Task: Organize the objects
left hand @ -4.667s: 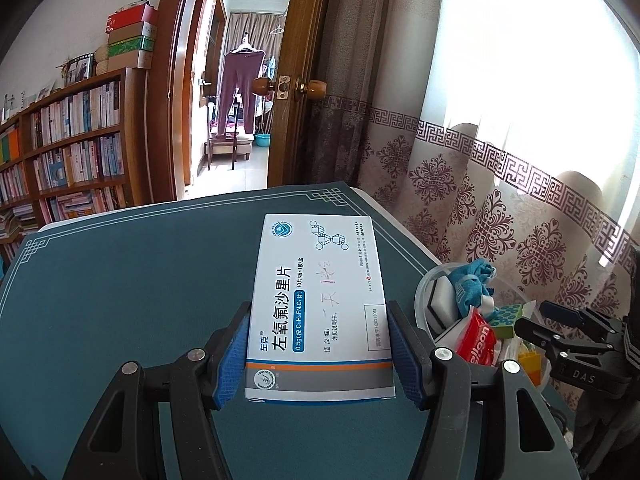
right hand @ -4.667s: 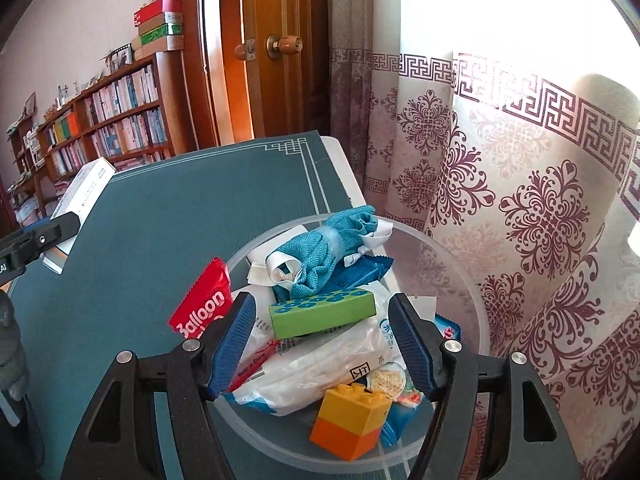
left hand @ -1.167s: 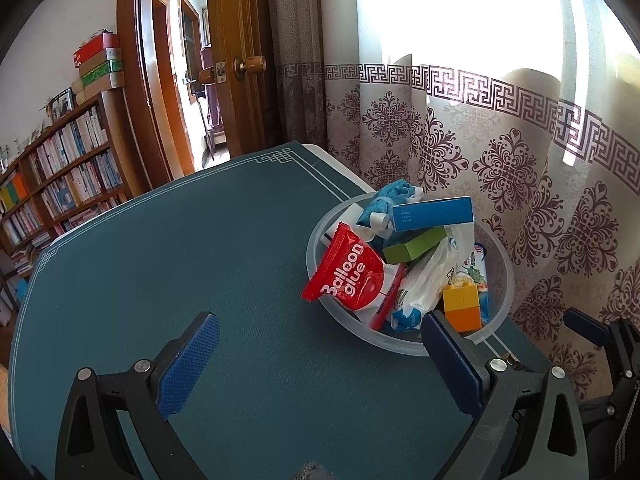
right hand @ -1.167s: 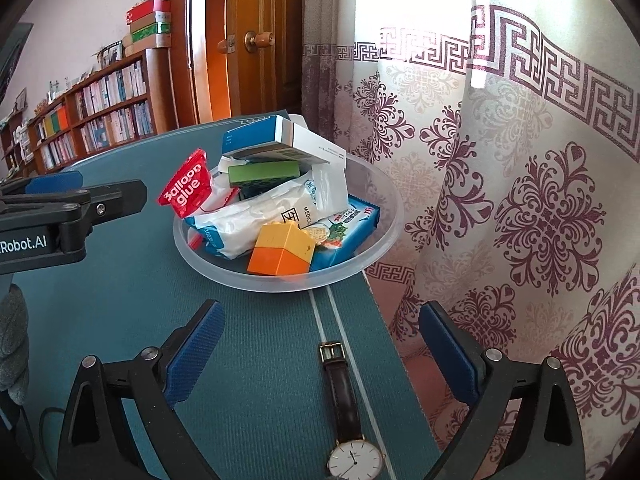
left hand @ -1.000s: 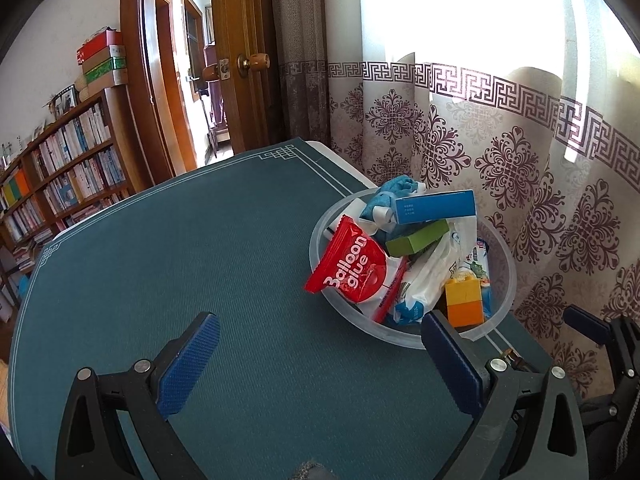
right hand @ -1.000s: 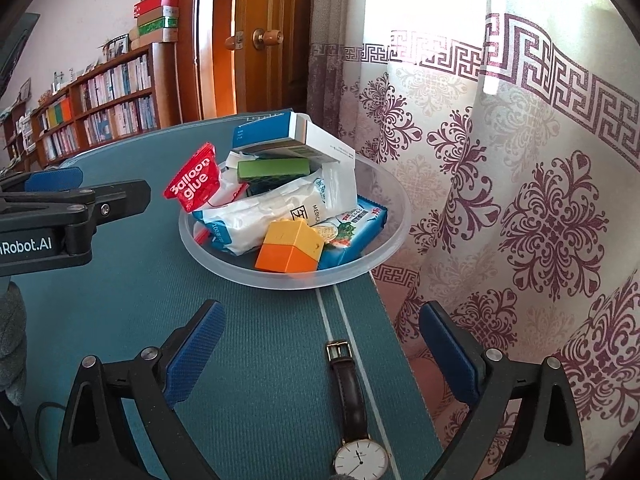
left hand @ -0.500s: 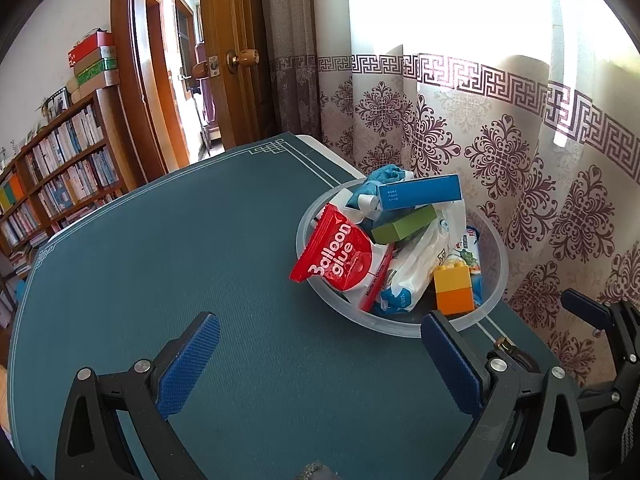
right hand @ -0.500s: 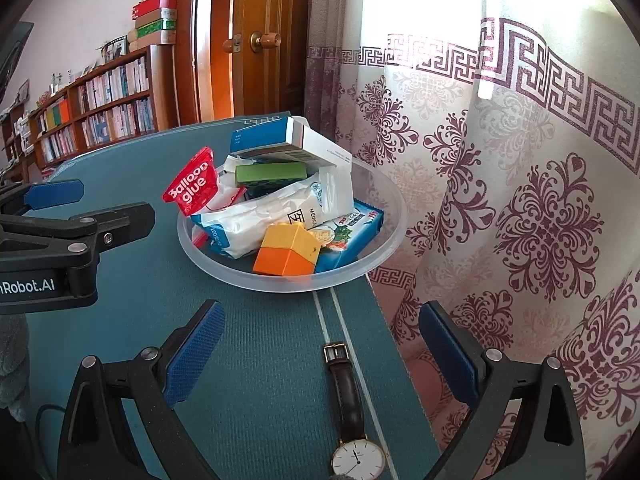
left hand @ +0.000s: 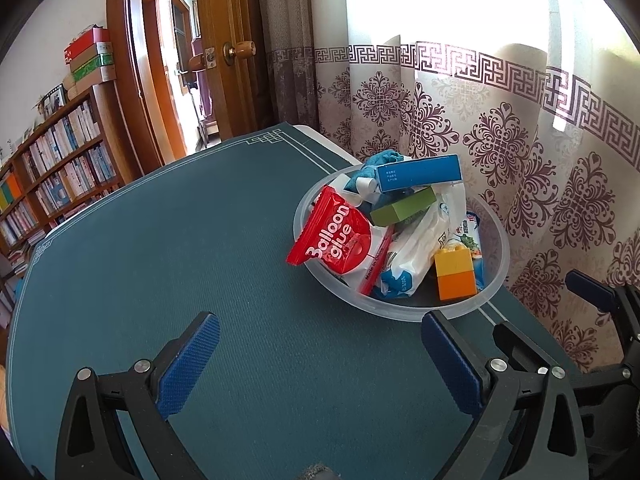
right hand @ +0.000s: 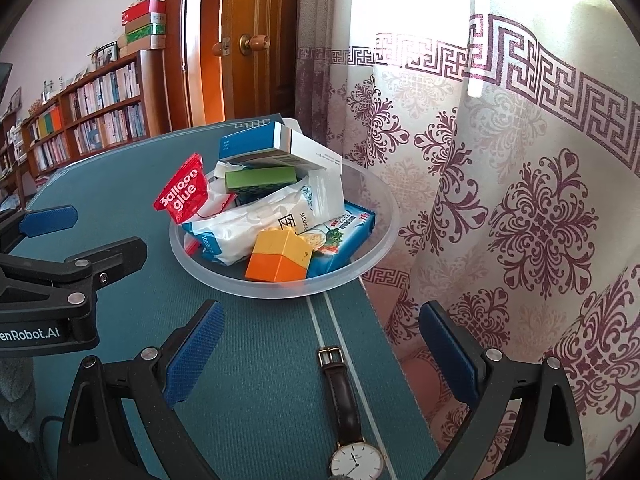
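Observation:
A clear plastic bowl (left hand: 500, 258) (right hand: 384, 240) sits at the table's right edge, piled with items. A blue-and-white medicine box (left hand: 418, 172) (right hand: 280, 146) lies on top, above a green block (left hand: 402, 208) (right hand: 260, 180). A red Balloon glue packet (left hand: 334, 238) (right hand: 182, 194) leans over the rim. A yellow-orange brick (left hand: 456, 268) (right hand: 278, 256) stands at the front. A brown-strap wristwatch (right hand: 348, 412) lies on the mat, between the right gripper's fingers. My left gripper (left hand: 320, 364) is open and empty, short of the bowl. My right gripper (right hand: 320, 352) is open and empty above the watch.
The table has a teal mat (left hand: 160, 260). A patterned curtain (right hand: 520, 160) hangs close along the right edge. A wooden door (left hand: 232, 60) and bookshelves (left hand: 52, 168) stand beyond the far side. The left gripper's body (right hand: 48, 280) shows at the left of the right wrist view.
The left gripper earlier held the medicine box; the box now lies on the pile and the gripper is open. Over the last second both grippers shifted only slightly.

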A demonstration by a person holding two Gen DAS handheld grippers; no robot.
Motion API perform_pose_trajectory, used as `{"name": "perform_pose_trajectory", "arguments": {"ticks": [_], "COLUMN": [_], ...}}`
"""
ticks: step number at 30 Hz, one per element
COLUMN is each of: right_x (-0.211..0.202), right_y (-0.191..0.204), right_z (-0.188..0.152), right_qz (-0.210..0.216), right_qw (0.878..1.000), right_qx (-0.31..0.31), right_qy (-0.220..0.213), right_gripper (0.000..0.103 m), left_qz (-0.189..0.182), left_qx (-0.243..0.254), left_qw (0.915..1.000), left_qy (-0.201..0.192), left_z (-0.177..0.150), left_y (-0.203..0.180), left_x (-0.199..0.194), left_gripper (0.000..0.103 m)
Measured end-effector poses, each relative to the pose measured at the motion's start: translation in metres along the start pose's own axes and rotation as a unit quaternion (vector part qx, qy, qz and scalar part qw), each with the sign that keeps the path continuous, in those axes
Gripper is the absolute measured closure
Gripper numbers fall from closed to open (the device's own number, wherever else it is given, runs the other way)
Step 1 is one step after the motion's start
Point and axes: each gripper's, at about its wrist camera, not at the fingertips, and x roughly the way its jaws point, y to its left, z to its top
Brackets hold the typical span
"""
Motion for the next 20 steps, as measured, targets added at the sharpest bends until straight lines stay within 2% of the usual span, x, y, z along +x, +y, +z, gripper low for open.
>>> {"name": "perform_pose_trajectory", "arguments": {"ticks": [20], "right_x": [0.0092], "right_y": [0.0060], "right_z": [-0.0044], "right_qz": [0.010], "right_qw": [1.000], "right_qx": [0.000], "right_qy": [0.013], "right_gripper": [0.005], "left_qz": [0.001], "left_qx": [0.000], "left_qw": [1.0000], "left_qy": [0.008], "left_z": [-0.0045], "left_y": [0.0038], "left_x": [0.0031], "left_gripper": [0.000]}}
